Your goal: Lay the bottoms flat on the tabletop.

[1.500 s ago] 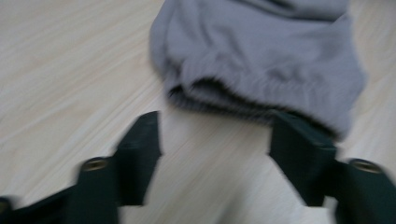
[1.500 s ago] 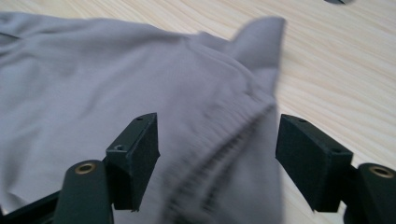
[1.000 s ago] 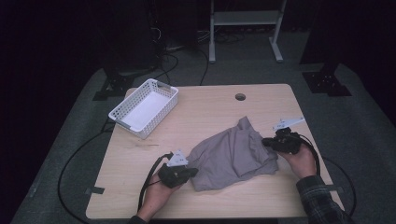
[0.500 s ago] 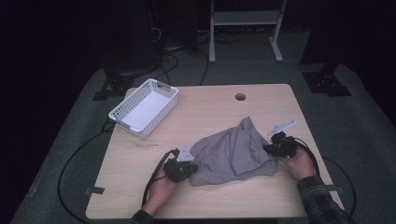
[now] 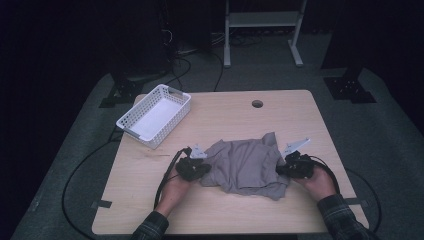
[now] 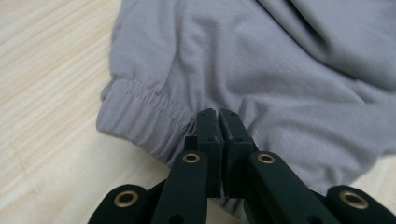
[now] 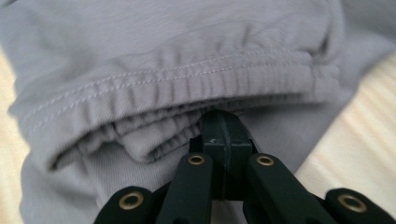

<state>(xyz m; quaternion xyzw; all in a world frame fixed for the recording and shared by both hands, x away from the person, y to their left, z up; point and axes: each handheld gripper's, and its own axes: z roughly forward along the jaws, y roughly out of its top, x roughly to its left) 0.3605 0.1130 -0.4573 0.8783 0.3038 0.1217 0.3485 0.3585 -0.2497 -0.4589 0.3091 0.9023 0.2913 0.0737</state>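
Left gripper view: tongs clamped on garment

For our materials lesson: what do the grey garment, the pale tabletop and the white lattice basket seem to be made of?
Grey garment: soft matte knit fabric, probably jersey; fine ribbing, gathered elastic hem, stitched seams.
Pale tabletop: wood or wood-look laminate, smooth; straight grain lines.
White lattice basket: likely moulded plastic; regular holes, even rim.

A light wooden table carries a white mesh basket and a crumpled grey garment.
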